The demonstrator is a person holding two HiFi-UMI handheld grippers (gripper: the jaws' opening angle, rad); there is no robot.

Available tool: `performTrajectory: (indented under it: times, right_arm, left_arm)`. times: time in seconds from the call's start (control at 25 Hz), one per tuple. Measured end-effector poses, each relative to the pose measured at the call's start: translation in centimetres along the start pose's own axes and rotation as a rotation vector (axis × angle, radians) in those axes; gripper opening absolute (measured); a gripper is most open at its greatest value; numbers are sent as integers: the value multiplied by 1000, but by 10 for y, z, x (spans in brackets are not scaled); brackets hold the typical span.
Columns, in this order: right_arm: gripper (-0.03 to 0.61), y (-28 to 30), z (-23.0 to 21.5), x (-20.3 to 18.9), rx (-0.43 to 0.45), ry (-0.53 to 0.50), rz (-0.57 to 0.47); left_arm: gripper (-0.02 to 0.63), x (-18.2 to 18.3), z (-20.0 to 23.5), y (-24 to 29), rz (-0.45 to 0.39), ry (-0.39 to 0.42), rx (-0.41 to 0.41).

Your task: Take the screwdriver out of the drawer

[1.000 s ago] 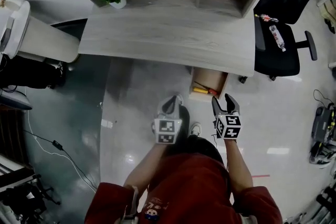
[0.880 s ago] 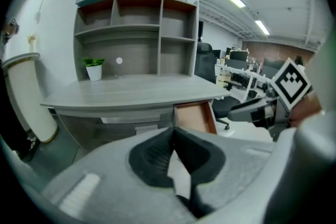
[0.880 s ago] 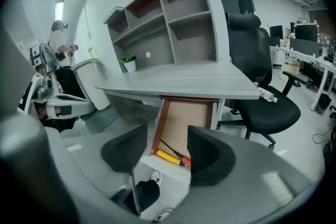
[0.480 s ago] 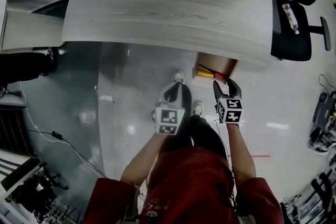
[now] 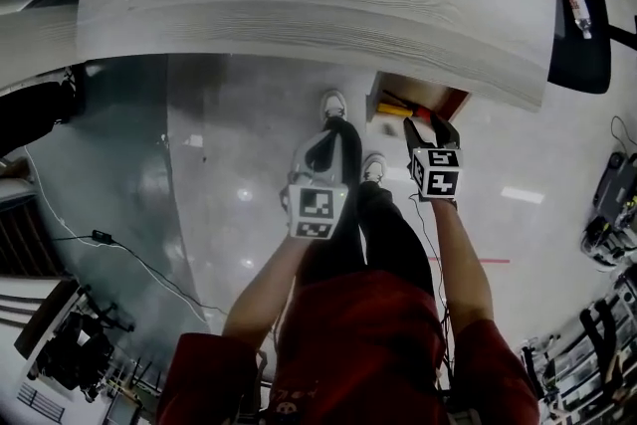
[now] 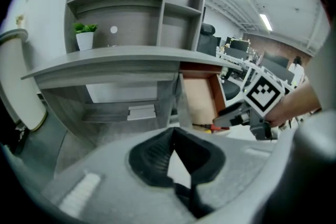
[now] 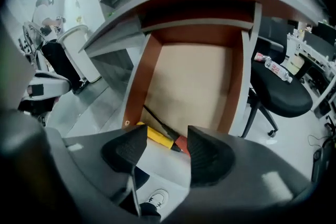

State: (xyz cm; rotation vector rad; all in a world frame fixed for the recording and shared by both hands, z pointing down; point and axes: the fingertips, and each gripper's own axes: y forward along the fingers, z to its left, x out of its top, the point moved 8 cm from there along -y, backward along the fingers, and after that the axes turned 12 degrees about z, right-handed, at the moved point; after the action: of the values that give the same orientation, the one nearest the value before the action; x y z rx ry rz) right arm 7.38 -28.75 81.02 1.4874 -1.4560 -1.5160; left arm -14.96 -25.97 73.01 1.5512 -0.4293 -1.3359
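Right claw lined up at the drawer

The screwdriver (image 7: 156, 135) lies across the front of the open drawer (image 7: 137, 86), showing in the gap of the right gripper (image 5: 430, 126)'s spread, empty jaws. The left gripper (image 6: 172, 134) sits pinched closed, left of the drawer.

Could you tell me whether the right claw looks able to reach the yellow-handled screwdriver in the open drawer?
Probably yes. The drawer stands open, the yellow-handled screwdriver lies uncovered near its front, and the right claw hovers open just in front with nothing between.
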Motion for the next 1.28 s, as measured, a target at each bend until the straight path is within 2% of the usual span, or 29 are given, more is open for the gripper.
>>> performTrajectory:
  times: [0.16,0.52,1.04,1.16,1.28]
  right_arm:
    - [222,22,-8,0,5,51,45]
    - [222,65,-18,8,-47,57,152]
    - [221,79,-18,13,-105,51,278]
    - [206,80,-18,13,-116,8,292]
    - [154,80,-14,15,-149,-130,341]
  left_arm:
    - [-3,-7,7,15,24,-22,-6]
    - [-3,-8,23,39,38,-52,-12]
    - [-3,-15,31,47,51,-86,-10]
    - [-2,-12,32,47,41,-88,-11]
    - [-2,-10,33,47,36,-90,-10]
